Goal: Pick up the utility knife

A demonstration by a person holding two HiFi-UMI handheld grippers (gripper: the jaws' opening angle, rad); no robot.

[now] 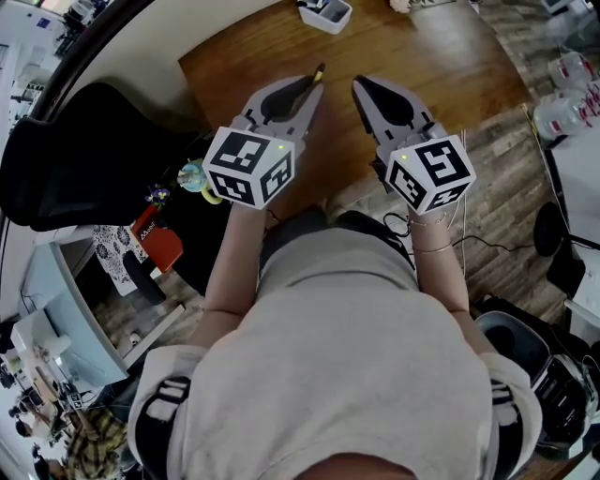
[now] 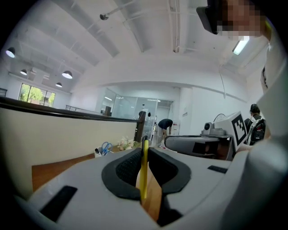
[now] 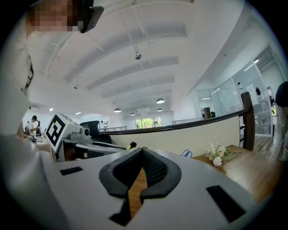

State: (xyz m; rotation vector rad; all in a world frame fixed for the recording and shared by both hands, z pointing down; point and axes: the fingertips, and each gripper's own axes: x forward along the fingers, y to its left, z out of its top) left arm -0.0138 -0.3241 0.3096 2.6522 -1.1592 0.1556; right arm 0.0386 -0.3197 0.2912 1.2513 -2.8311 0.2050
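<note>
I hold both grippers level above the wooden table (image 1: 441, 66). My left gripper (image 1: 314, 91) is shut on the utility knife (image 1: 319, 71), whose dark tip pokes out past the fingertips. In the left gripper view the knife (image 2: 144, 173) shows as a thin yellow edge standing upright, pinched between the black pads (image 2: 128, 168). My right gripper (image 1: 361, 86) hangs just to its right. Its jaws meet at the tips with nothing between them, as the right gripper view (image 3: 143, 150) shows. There the knife's tip (image 3: 131, 145) also peeks out at the left.
A white holder (image 1: 325, 13) with blue scissors stands at the table's far edge, with a small bunch of flowers (image 3: 217, 158) near it. A black chair (image 1: 84, 159) is at the left. Plastic bottles (image 1: 567, 103) lie on the floor at the right.
</note>
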